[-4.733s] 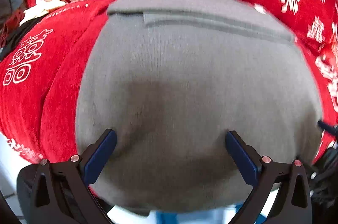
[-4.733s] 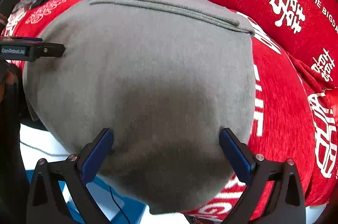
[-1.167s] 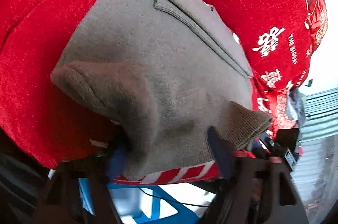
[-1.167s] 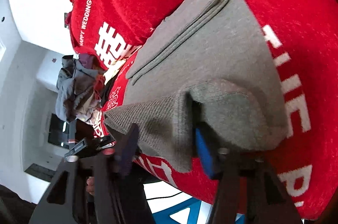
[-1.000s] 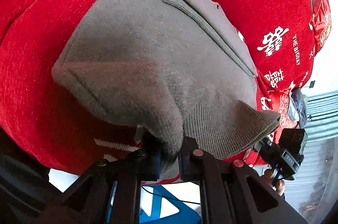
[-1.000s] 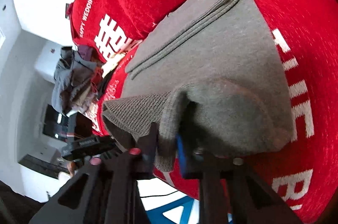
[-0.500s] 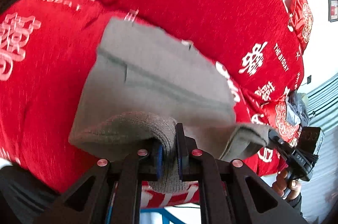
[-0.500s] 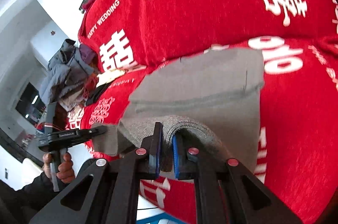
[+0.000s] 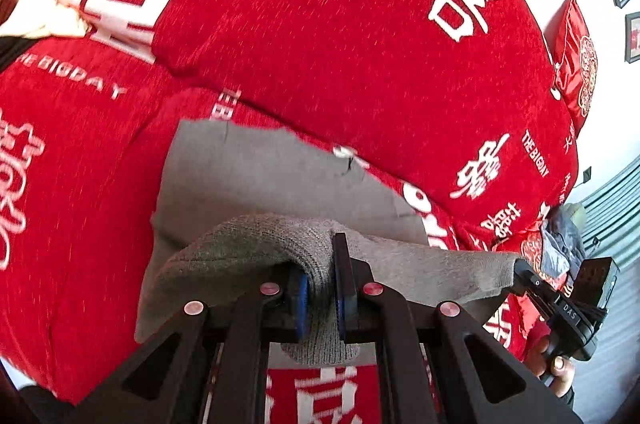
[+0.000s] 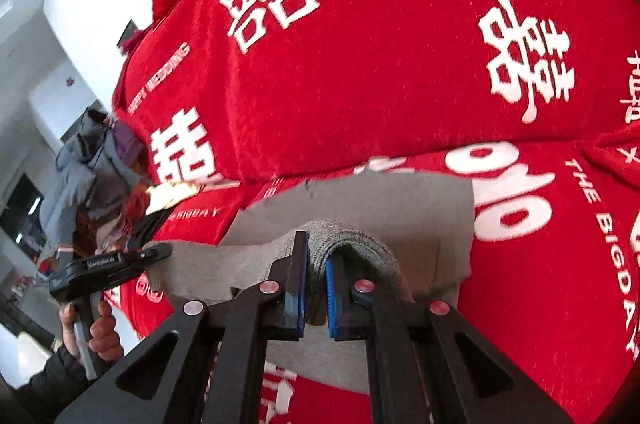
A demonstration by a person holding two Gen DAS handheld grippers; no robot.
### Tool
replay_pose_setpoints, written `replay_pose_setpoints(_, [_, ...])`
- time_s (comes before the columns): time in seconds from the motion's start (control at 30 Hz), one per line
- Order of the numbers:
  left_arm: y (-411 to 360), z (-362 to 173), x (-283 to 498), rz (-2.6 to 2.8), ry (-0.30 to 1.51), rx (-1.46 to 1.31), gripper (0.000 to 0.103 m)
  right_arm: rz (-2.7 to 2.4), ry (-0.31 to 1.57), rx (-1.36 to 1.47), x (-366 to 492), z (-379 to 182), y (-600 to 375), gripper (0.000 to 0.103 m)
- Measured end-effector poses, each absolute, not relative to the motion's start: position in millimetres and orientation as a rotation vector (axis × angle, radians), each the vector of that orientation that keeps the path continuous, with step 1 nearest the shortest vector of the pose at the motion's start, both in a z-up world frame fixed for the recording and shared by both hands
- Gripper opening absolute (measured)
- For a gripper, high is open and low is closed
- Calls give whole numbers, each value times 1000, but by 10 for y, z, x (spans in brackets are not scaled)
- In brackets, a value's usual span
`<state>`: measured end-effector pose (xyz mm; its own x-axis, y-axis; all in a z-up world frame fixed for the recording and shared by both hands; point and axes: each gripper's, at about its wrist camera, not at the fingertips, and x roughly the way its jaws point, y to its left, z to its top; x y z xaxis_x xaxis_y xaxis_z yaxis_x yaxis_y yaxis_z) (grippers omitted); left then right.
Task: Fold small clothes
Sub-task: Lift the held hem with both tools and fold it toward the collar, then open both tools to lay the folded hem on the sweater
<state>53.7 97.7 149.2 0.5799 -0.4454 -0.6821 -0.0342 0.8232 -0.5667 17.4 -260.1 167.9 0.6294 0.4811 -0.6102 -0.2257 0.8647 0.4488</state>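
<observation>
A grey knit garment (image 9: 256, 179) lies on the red sofa seat, its near ribbed hem lifted off the cushion. My left gripper (image 9: 320, 264) is shut on the hem's left end, with ribbed cloth bunched between the blue pads. In the right wrist view the same grey garment (image 10: 384, 199) shows, and my right gripper (image 10: 316, 256) is shut on the hem's right end. Each gripper also appears in the other's view: the right gripper (image 9: 524, 274) at the hem's far corner, the left gripper (image 10: 160, 252) at the left. The hem hangs stretched between them.
The red sofa cover (image 9: 320, 23) with white characters rises as a backrest behind the garment. A red satin cushion (image 9: 576, 71) leans at the right end. A heap of grey and dark clothes (image 10: 92, 167) sits at the sofa's left end. A hand (image 10: 100, 336) grips the left tool.
Both grippers closed on the garment's near hem and then rose, lifting it off the seat. The views tipped up, so the backrest now fills more of each frame.
</observation>
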Motion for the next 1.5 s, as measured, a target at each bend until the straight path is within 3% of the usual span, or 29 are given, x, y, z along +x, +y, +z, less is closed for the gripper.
replay_pose_setpoints(0.27, [916,1180,1300,-215,977,-561,11,317,844,348,984,1442,-2577,8])
replay_pose_setpoints(0.7, [1077,151,2200,-96,1155,-679,12,208,1063,339,2077,422,-2510,9])
replay_pose_setpoints(0.77, [1168,-35,2281,-96,1214,-779,21,179,1107,384,2169,311,-2554,11])
replay_pose_setpoints(0.9, [1295,-7,2194,-149,1176,-903,21,161,1146,470,2213,258,-2656,13])
replay_pose_setpoints(0.93, [1305,33,2167,-164,1167,-904,21,163,1130,481,2182,298,-2679,17])
replay_pose_setpoints(0.97, [1317,91,2126,-182,1152,-908,21,152,1112,478,2134,357,-2709,28])
replay_pose_setpoints(1.0, [1329,135,2091,-201,1136,-923,24,140,1094,472,2103,411,-2730,37])
replay_pose_setpoints(1.03, [1337,158,2077,-215,1128,-939,54,124,1063,468,2058,483,-2768,58])
replay_pose_setpoints(1.07, [1357,202,2047,-228,1099,-978,76,106,1029,470,2021,553,-2808,75])
replay_pose_setpoints(1.1, [1395,239,2030,-206,1076,-989,103,92,1003,475,2008,599,-2829,79])
replay_pose_setpoints(1.3, [1455,547,1913,-161,1010,-954,102,133,1002,446,1959,828,-2760,80])
replay_pose_setpoints(1.5, [789,579,1790,-141,1093,-403,102,192,1066,75,1866,784,-2222,80])
